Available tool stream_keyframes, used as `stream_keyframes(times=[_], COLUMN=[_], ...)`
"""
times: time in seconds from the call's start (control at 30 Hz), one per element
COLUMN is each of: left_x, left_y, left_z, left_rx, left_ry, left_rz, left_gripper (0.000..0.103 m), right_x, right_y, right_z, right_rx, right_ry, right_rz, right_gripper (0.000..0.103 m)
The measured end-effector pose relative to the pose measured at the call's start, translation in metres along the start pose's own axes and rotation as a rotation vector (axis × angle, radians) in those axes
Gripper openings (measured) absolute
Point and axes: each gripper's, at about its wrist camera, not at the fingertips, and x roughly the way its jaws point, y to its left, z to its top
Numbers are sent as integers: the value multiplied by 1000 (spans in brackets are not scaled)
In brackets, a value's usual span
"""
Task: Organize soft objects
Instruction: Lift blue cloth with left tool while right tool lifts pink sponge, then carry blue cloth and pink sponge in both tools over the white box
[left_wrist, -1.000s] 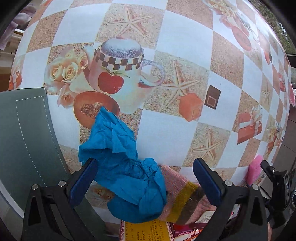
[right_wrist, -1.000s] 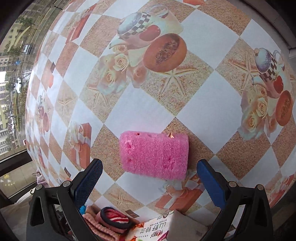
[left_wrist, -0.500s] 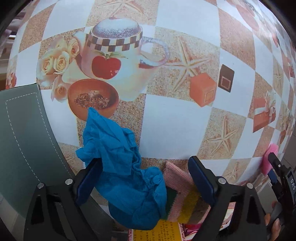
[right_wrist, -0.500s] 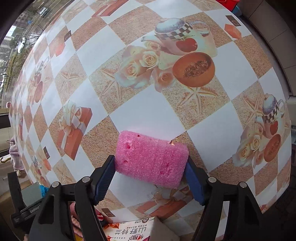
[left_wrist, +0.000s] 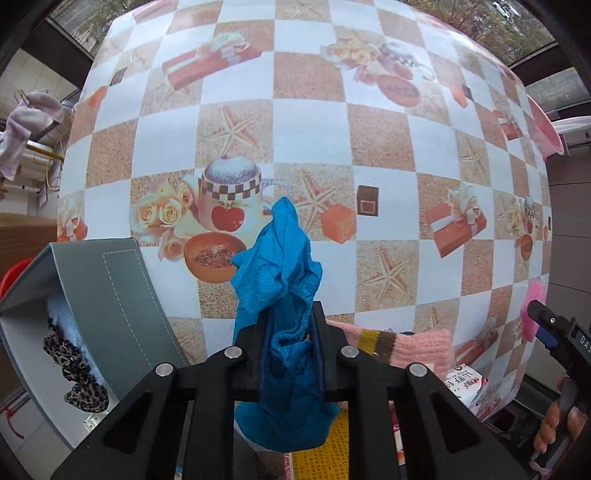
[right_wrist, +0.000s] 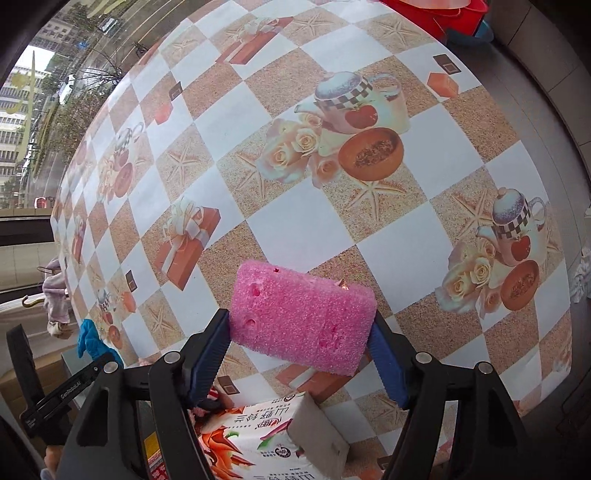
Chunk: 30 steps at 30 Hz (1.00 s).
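Currently: left gripper (left_wrist: 291, 325), jaws just closed, is pinching blue cloth (left_wrist: 275, 266) above tablecloth (left_wrist: 310, 77); grey box (left_wrist: 118, 291) at 9 o'clock. Right gripper (right_wrist: 299, 332) is squeezing pink sponge (right_wrist: 301, 317), lifted clear.

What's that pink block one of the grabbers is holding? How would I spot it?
Look at the table under its checkered cloth printed with teapots and starfish. Near its front edge, the right gripper pinches a sponge by its two short ends. It is the only bright pink, coarse-pored foam block, with a few pits in its face; the left gripper holds crumpled blue cloth instead.
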Motion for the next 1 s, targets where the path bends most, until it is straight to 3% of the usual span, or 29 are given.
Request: stream_keyframes(times=[0.33,0.5,0.67,1.0], left_x=[-65,-87,-109,-131], left_y=[-27,-35,-32,-38], left_z=[-29,-54,-83,-147], left_rx=[74,126,134,209], left_ry=[-134,-167,-187,-216], left_rz=[-85,-68,-102,-129], left_gripper=[21,21,21,21], right_x=[-32,-47,-59,-74], right_y=[25,47,64,72], right_z=[-38,-63,-96,-145], right_rx=[-72,-190,-307,-362], right_ry=[-23,-67,-90,-89], right_rz=[63,20,4,11], right_gripper=[74,74,74,74])
